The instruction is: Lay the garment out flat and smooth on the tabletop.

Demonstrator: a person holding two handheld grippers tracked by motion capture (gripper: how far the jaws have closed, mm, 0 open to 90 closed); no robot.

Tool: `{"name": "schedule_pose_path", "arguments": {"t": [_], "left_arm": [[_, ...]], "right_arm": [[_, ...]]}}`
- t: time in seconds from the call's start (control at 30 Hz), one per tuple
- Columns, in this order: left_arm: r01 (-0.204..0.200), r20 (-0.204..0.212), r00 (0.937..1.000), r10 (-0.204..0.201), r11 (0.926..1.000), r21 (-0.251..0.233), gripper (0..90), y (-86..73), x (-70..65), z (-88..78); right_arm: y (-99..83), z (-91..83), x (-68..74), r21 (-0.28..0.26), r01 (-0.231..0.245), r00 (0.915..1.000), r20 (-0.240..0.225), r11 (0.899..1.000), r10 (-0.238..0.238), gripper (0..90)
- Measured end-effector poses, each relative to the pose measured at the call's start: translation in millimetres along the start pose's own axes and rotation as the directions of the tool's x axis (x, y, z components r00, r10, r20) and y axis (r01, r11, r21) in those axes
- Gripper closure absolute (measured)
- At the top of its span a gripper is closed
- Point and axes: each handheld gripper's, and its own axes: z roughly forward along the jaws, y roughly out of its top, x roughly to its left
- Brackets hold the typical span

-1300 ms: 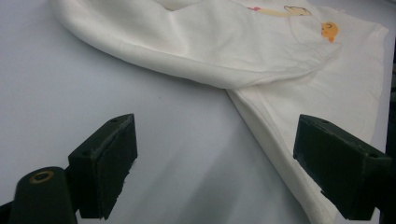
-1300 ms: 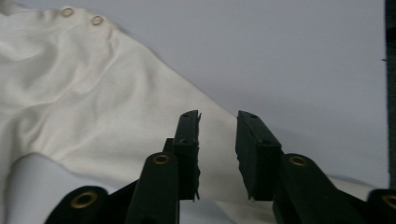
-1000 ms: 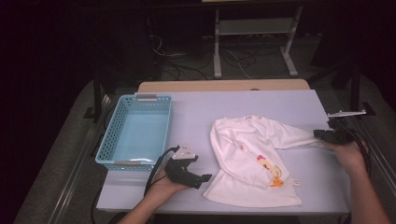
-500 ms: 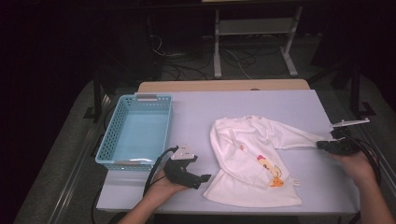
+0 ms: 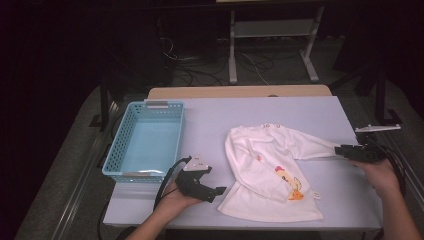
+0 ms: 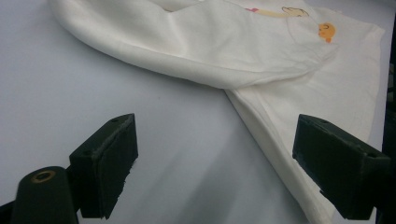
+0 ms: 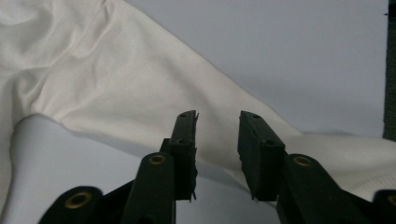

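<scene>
White shirt [image 5: 267, 175] lies flat on the counter [image 5: 210, 120], its sleeve tip under the right tongs [image 7: 217, 140], whose jaws have just been opening, pinching nothing. Left tongs [image 6: 219, 168] rest spread beside its hem, near the blue basket [image 5: 120, 145].

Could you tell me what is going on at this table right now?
A person is working on a white child's shirt spread on the table with a gripper in each hand. The right gripper is at the end of the long sleeve; its jaws have just been opening, and the sleeve lies beneath them, seemingly let go. The left gripper sits with open jaws beside the shirt's lower hem, holding nothing. A light blue basket stands at the left.
</scene>
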Motion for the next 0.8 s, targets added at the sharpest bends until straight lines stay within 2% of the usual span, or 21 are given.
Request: {"name": "schedule_pose_path", "arguments": {"t": [0.23,0.33,0.4,0.5,0.53,0.63,0.7,0.8], "left_arm": [[0.003,0.001,1.0000,-0.003,1.0000,0.000,13.5,-0.1,0.3,0.4],[0.000,0.001,1.0000,0.000,1.0000,0.001,13.5,0.0,-0.2,0.8],[-0.001,0.001,1.0000,0.001,1.0000,0.002,13.5,0.1,-0.2,0.7],[0.004,0.001,1.0000,-0.004,1.0000,0.001,13.5,0.1,0.0,1.2],[0.003,0.001,1.0000,-0.003,1.0000,0.000,13.5,0.2,0.1,1.4],[0.002,0.002,1.0000,-0.002,1.0000,0.000,13.5,0.4,-0.3,1.4],[0.001,0.001,1.0000,-0.001,1.0000,0.001,13.5,0.3,-0.5,1.3],[0.005,0.000,1.0000,-0.005,1.0000,0.000,13.5,0.2,-0.2,1.3]], "right_arm": [[5.6,17.4,8.3,0.016,-0.012,0.9996,-0.025,1.000,0.013,51.7],[7.5,26.2,10.3,0.020,-0.027,0.9994,-0.020,0.999,0.028,52.7],[7.5,32.8,12.4,0.040,-0.021,0.9997,-0.010,0.999,0.021,59.0],[7.3,35.3,16.0,0.031,0.010,0.9989,0.045,0.999,-0.012,80.3],[7.0,36.1,16.7,0.025,0.014,0.9988,0.046,1.000,-0.015,85.8],[8.0,36.9,18.0,0.020,0.030,0.9982,0.051,0.999,-0.031,87.9],[8.8,35.7,15.2,0.002,0.026,0.9967,0.077,1.000,-0.026,87.9],[12.0,28.8,5.8,-0.053,-0.016,0.9953,0.094,0.998,0.021,88.1]]}}
